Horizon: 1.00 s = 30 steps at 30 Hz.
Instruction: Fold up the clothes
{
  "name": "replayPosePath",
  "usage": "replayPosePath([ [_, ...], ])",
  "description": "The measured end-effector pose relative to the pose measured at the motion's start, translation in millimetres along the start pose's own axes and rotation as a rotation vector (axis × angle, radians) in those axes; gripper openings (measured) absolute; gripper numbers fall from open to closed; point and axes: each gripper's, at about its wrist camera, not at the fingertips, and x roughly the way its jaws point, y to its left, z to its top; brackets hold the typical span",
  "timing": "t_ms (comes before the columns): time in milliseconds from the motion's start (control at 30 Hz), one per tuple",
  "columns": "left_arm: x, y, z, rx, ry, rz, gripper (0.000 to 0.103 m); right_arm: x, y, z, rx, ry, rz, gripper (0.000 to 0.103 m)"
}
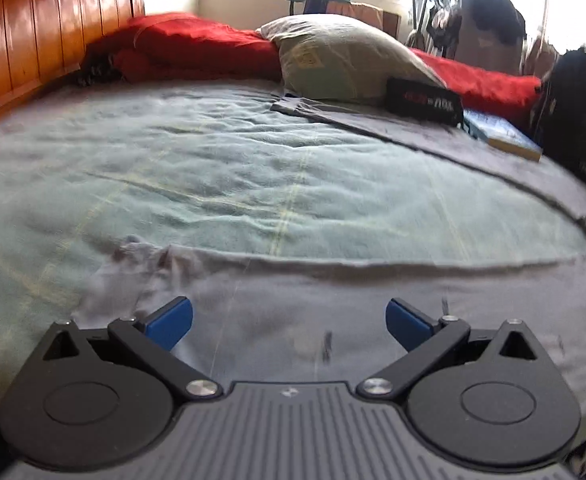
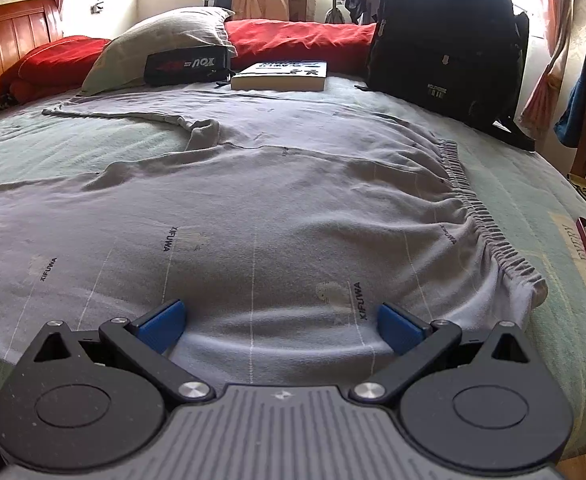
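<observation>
At the far side of the bed [image 2: 533, 184], a pillow [image 2: 161, 40], black pouch [image 2: 187, 66], book [image 2: 281, 76] and backpack [image 2: 445, 40] are lying clear of the grey printed pajama pants [image 2: 253, 208]. The left tool [image 1: 289, 322] and right tool [image 2: 279, 326] are both gaping wide, holding nothing, hovering over the soft, wrinkled fabric spread flat near them, its gathered elastic waistband [image 2: 481, 216] lying rightward.

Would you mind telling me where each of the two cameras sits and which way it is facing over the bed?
Left wrist: on the left gripper, low over the grey trousers, facing the pillow and headboard; only its open blue fingers show.
Right wrist: on the right gripper, above the trousers' waistband end, facing the backpack; only its open fingers show.
Shared: trousers, pillow, book, red bedding.
</observation>
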Motion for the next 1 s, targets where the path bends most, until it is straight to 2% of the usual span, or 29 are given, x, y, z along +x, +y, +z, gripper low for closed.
replayPosePath([
  [167, 9, 26, 8, -0.097, -0.003, -0.027, 0.102, 0, 0, 0, 0.001, 0.001, 0.001, 0.103],
  [233, 1, 20, 11, -0.103, -0.005, 0.002, 0.102, 0, 0, 0, 0.002, 0.001, 0.002, 0.103],
  [300, -10, 6, 12, -0.067, -0.016, 0.018, 0.102, 0, -1, 0, 0.002, 0.001, 0.002, 0.103],
  [400, -20, -24, 3, 0.030, -0.013, -0.058, 0.102, 1, -1, 0, 0.002, 0.001, 0.001, 0.103],
  [467, -21, -44, -9, 0.109, -0.005, -0.076, 0.102, 0, -1, 0, 0.002, -0.002, 0.002, 0.103],
  [567, -14, -55, -29, 0.163, 0.046, -0.028, 0.102, -1, -2, -2, 0.001, -0.008, 0.004, 0.103],
  [633, -15, -55, -41, 0.161, 0.052, 0.004, 0.102, -1, -2, -2, 0.000, -0.012, 0.007, 0.103],
  [733, -24, -57, -40, 0.132, 0.062, 0.033, 0.102, -2, -3, -4, -0.001, -0.018, 0.012, 0.103],
  [833, -30, -80, -32, 0.217, 0.049, 0.074, 0.102, -4, -2, -1, -0.004, -0.007, 0.009, 0.103],
  [1000, -26, -147, -22, 0.354, 0.007, -0.038, 0.102, -14, -7, -2, -0.010, 0.017, 0.032, 0.103],
])
